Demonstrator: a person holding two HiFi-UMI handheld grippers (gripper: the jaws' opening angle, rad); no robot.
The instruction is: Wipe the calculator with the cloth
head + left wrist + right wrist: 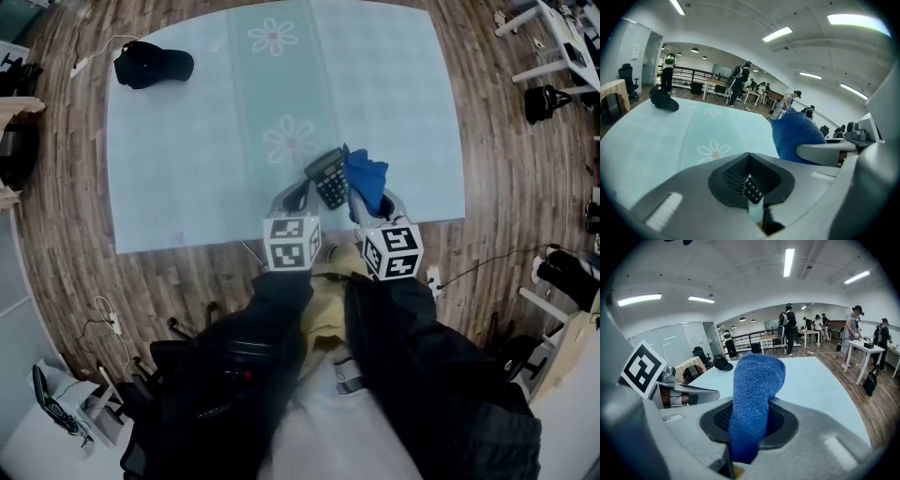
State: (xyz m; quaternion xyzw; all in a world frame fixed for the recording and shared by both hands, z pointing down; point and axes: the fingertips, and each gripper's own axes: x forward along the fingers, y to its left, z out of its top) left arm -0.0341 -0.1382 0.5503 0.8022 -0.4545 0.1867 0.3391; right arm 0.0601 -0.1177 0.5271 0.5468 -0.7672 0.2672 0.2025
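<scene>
Dark calculator [329,177] tilted, blue cloth [366,179] bunched alongside

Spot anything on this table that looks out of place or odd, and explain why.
A black cap lies at the table's far left corner, and it has no part in the wiping. Nothing looks spilled or damaged.

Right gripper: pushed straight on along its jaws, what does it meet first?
Probably nothing near: past the cloth it grips, the right gripper faces open table. The calculator sits just left of that line; height above the table is unclear.
</scene>
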